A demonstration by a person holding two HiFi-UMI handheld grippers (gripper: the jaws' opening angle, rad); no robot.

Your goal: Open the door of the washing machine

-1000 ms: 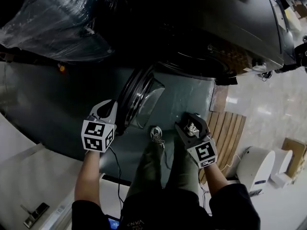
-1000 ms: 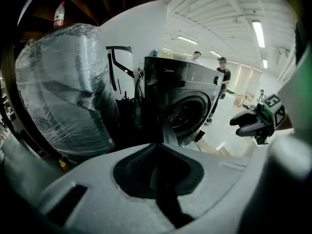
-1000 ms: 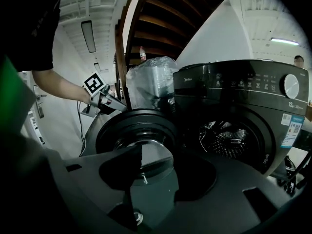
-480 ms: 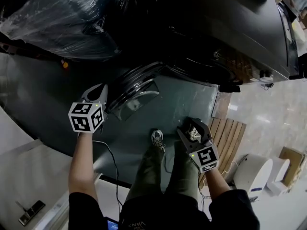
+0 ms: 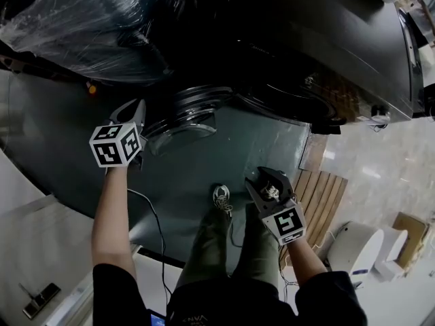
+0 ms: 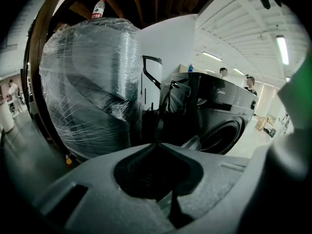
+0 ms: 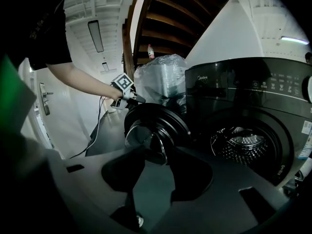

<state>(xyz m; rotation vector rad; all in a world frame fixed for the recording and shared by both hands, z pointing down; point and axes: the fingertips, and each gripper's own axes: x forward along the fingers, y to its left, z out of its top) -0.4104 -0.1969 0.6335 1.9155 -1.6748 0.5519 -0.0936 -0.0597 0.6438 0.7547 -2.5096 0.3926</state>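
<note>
- Door [image 5: 180, 117] of the washing machine [image 5: 319, 39]: round, dark-rimmed, with a glass bowl. It stands swung out from the machine's front over the grey floor mat [image 5: 265, 138]. In the right gripper view the door [image 7: 156, 126] is clear of the drum opening [image 7: 243, 143], which is bare.
- Orientation: the hinge side sits by the machine, and the free rim points away from it, toward the plastic-wrapped appliance [image 5: 102, 26].
- Left hand-held gripper [image 5: 134, 109]: at the door's free rim, touching it or just beside it. Which of the two cannot be told. Its own view shows the jaws [image 6: 156, 144] pressed together with nothing visible between them.
- Right hand-held gripper [image 5: 265, 179]: well apart from the door, low over the person's legs and facing the door's inner side. Its jaws [image 7: 155, 150] stand apart and have just been closing, with nothing between them.
- Nearer hand: the left, by a wide margin.
- Judgement: the opening looks largely done. Any further swing would turn on the left gripper carrying the free rim farther from the drum opening.
</note>
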